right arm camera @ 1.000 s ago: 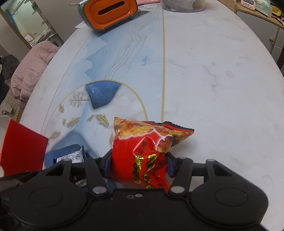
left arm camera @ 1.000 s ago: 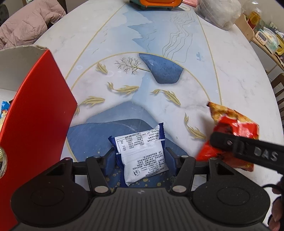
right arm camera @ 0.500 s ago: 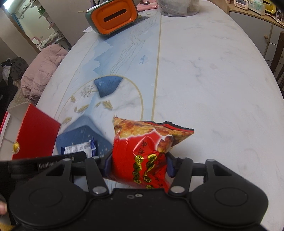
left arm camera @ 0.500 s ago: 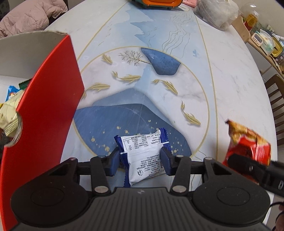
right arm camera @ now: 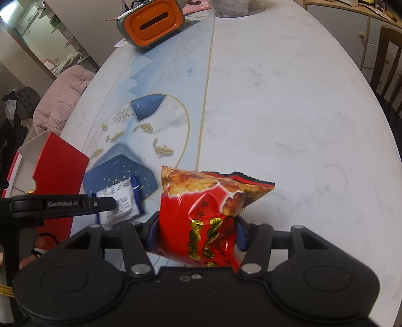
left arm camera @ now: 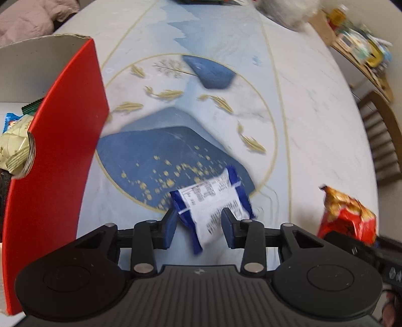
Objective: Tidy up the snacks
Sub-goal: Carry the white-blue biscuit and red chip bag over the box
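**Ana:** Left wrist view first: where is the blue-and-white snack packet (left arm camera: 211, 203)?

**Ben:** It sits between the fingers of the left gripper (left arm camera: 199, 225), tilted, with its printed white side facing up. The two blue pads are closed against its sides. It is blurred, to the right of the red cardboard box (left arm camera: 57, 151) and apart from it, above the dark blue patch of the painted table (right arm camera: 276, 100).

**Ana:** And the other snack?

**Ben:** The red chip bag (right arm camera: 201, 221) is clamped in the right gripper (right arm camera: 197, 234), with the pads squeezing its lower half. Its sealed top edge points away from the camera. It is farther right of the red box than the packet is, with the packet between them.

**Ana:** What about the box itself?

**Ben:** It is open at the top, with grey cardboard inside. Over its near wall I can see a pale gold-green wrapper (left arm camera: 15, 148) beside a cut-out notch. There are bits of blue and green wrappers behind it, though I can't tell what those snacks are.

**Ana:** And farther out?

**Ben:** An orange tissue holder (right arm camera: 153, 22) stands at the far end of the table, well beyond the box. A pink quilted coat (right arm camera: 65, 98) lies off the table edge, behind the box. A wooden chair (right arm camera: 387, 50) stands on the opposite side of the table from the box.
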`<state>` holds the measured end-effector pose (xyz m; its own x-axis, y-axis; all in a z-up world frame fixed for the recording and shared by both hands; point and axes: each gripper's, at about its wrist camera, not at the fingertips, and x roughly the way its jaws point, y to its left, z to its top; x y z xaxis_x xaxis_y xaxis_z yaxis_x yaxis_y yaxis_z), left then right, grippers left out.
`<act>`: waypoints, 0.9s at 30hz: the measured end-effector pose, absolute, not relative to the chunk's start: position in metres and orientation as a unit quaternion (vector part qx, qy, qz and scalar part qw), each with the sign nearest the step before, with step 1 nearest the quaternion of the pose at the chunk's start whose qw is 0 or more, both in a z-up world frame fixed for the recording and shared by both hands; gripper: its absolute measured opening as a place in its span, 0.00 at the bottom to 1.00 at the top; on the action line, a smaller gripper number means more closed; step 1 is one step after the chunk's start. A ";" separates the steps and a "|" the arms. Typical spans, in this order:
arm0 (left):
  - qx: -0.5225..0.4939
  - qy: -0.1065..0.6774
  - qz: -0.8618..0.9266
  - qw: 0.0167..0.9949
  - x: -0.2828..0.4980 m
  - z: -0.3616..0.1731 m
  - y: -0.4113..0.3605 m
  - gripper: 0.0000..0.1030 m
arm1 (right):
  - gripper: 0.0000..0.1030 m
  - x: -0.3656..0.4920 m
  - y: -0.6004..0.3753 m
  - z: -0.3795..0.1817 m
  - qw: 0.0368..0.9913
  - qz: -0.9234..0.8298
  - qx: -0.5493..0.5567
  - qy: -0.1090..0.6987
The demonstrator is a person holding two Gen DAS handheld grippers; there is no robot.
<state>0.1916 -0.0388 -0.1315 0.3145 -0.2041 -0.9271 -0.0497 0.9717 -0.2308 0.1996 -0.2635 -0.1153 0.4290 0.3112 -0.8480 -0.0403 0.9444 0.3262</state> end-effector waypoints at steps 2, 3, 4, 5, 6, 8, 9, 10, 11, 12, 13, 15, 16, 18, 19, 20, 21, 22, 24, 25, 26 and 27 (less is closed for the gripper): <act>-0.087 0.587 -0.072 0.802 0.184 -0.130 -0.042 0.38 | 0.53 0.196 -0.266 -0.115 0.835 0.106 0.134 0.522; -0.068 0.584 -0.080 0.805 0.180 -0.128 -0.044 0.41 | 0.53 0.194 -0.267 -0.115 0.835 0.106 0.138 0.522; -0.047 0.578 -0.088 0.810 0.176 -0.126 -0.046 0.45 | 0.53 0.193 -0.268 -0.115 0.834 0.107 0.141 0.523; -0.027 0.571 -0.096 0.815 0.174 -0.123 -0.049 0.47 | 0.53 0.191 -0.269 -0.114 0.834 0.109 0.143 0.523; -0.012 0.565 -0.103 0.818 0.172 -0.121 -0.051 0.52 | 0.53 0.190 -0.270 -0.114 0.834 0.110 0.144 0.522; 0.002 0.558 -0.119 0.821 0.175 -0.116 -0.054 0.62 | 0.53 0.187 -0.271 -0.113 0.834 0.113 0.145 0.521; 0.009 0.556 -0.124 0.822 0.177 -0.115 -0.056 0.69 | 0.53 0.186 -0.271 -0.113 0.834 0.113 0.146 0.520; 0.016 0.554 -0.131 0.822 0.179 -0.115 -0.059 0.73 | 0.53 0.185 -0.271 -0.113 0.834 0.114 0.148 0.520; 0.026 0.553 -0.140 0.821 0.183 -0.115 -0.062 0.73 | 0.53 0.183 -0.272 -0.113 0.833 0.114 0.151 0.519; 0.041 0.552 -0.148 0.820 0.186 -0.116 -0.067 0.73 | 0.53 0.182 -0.273 -0.113 0.833 0.113 0.154 0.519; 0.060 0.552 -0.157 0.817 0.190 -0.118 -0.071 0.73 | 0.53 0.181 -0.274 -0.113 0.833 0.113 0.156 0.518; 0.107 0.558 -0.189 0.801 0.197 -0.123 -0.083 0.73 | 0.53 0.178 -0.276 -0.114 0.833 0.112 0.160 0.518; 0.133 0.558 -0.198 0.795 0.199 -0.126 -0.088 0.73 | 0.53 0.177 -0.277 -0.115 0.832 0.110 0.162 0.519; 0.173 0.560 -0.217 0.780 0.203 -0.133 -0.096 0.73 | 0.53 0.174 -0.279 -0.116 0.832 0.108 0.165 0.519; 0.182 0.564 -0.226 0.773 0.205 -0.136 -0.098 0.73 | 0.53 0.173 -0.281 -0.117 0.832 0.105 0.167 0.519; 0.186 0.570 -0.234 0.765 0.208 -0.139 -0.099 0.73 | 0.53 0.172 -0.283 -0.118 0.831 0.103 0.169 0.519; 0.190 0.578 -0.241 0.756 0.211 -0.142 -0.100 0.73 | 0.53 0.171 -0.284 -0.119 0.831 0.101 0.172 0.520; 0.194 0.581 -0.243 0.752 0.213 -0.145 -0.100 0.73 | 0.53 0.170 -0.286 -0.120 0.830 0.100 0.174 0.521; 0.200 0.585 -0.244 0.747 0.219 -0.150 -0.100 0.73 | 0.53 0.170 -0.287 -0.123 0.828 0.095 0.176 0.523; 0.198 0.592 -0.247 0.741 0.223 -0.153 -0.099 0.73 | 0.53 0.169 -0.287 -0.124 0.828 0.095 0.176 0.523; 0.194 0.597 -0.250 0.737 0.226 -0.154 -0.098 0.73 | 0.53 0.169 -0.287 -0.124 0.828 0.096 0.176 0.523; 0.192 0.599 -0.251 0.736 0.228 -0.156 -0.097 0.73 | 0.53 0.169 -0.286 -0.124 0.828 0.095 0.176 0.523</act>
